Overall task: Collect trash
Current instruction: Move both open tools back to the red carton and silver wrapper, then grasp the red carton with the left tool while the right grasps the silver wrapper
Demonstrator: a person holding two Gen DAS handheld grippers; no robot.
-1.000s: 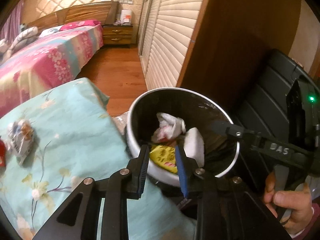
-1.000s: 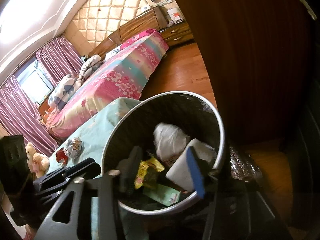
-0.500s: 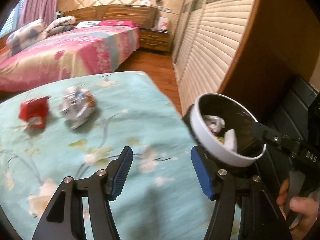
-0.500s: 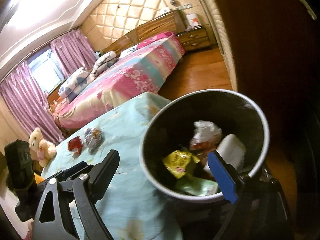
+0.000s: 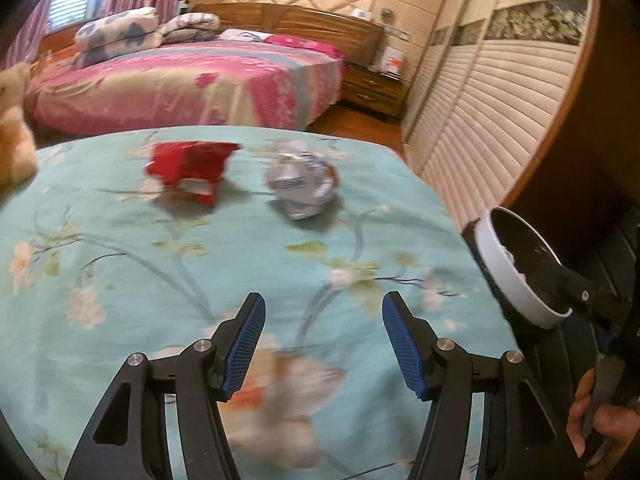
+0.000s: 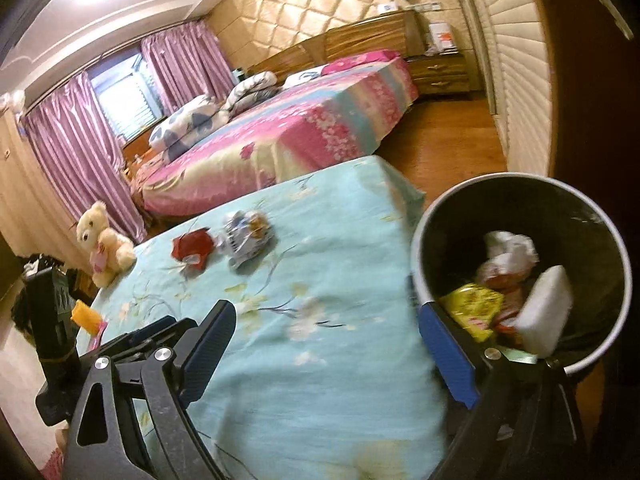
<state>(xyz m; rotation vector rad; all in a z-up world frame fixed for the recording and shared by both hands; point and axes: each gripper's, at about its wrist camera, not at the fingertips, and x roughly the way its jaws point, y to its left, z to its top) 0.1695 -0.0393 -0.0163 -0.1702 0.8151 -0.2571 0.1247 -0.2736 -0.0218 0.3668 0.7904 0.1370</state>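
Trash was split between two places: some already lay in the bin (image 6: 520,276), and two pieces remained on the cloth (image 5: 120,280), a red wrapper (image 5: 188,168) and a crumpled ball (image 5: 300,186) just beside it, near the far edge. Your left gripper (image 5: 322,344) stood part open over the cloth with nothing between its pads, well short of both pieces. Your right gripper (image 6: 332,344) gaped wide, also empty, its jaws just having spread further, with one blue pad in front of the bin's rim.

You had several ways to spoil it from there. The two pieces sat so close that reaching for the ball could have nudged the wrapper, and the far edge left little room before one slid to the floor. The cloth looked soft and loose; if you had dug the pads in low you might have pinched fabric along with the ball and dragged both pieces. The ball seemed light and springy, so a shallow bite could have squeezed it out forward. Your right gripper stayed close to the rim, and a careless swing could have knocked the bin, which stood tight against the table's edge, and tipped out what you had collected.
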